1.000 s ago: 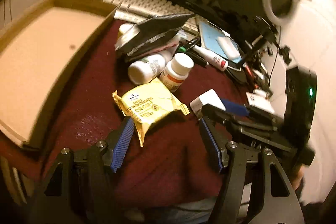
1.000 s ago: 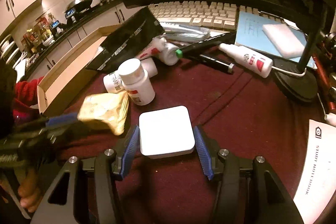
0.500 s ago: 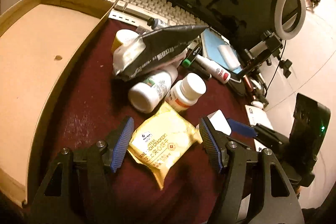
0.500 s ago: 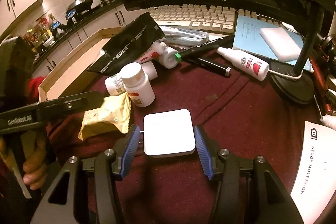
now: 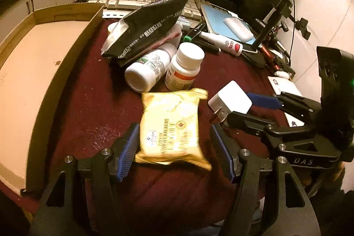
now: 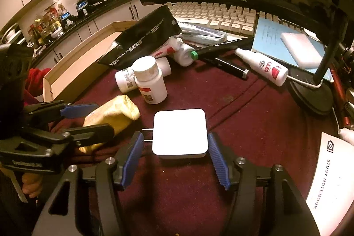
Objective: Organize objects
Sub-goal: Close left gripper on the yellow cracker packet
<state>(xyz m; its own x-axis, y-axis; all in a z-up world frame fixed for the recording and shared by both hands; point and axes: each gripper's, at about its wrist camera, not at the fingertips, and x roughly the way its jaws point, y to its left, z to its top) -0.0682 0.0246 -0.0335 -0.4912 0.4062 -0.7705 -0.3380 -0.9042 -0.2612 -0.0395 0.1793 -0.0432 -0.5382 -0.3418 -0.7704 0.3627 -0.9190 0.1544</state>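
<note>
A yellow cracker packet (image 5: 171, 128) lies on the maroon cloth (image 5: 93, 103) between the blue pads of my open left gripper (image 5: 176, 143); its left edge is at the left pad. It also shows in the right wrist view (image 6: 110, 119). A white square charger (image 6: 180, 132) with two prongs lies between the pads of my open right gripper (image 6: 176, 157), touching neither. The charger also shows in the left wrist view (image 5: 230, 102). My left gripper (image 6: 88, 118) shows in the right wrist view, my right gripper (image 5: 245, 108) in the left wrist view.
A shallow cardboard tray (image 5: 35, 63) lies left. Two white pill bottles (image 5: 184, 66), a black foil bag (image 5: 148, 25), markers, a spray bottle (image 6: 262, 65), a keyboard (image 6: 221, 14), a blue notebook (image 6: 285, 43) and a stand base (image 6: 309, 92) crowd the back. A study notebook (image 6: 329, 174) lies right.
My left gripper has swung and moved forward, so the cracker packet now lies squarely between its pads. My right gripper has edged closer around the charger, which has not moved.
</note>
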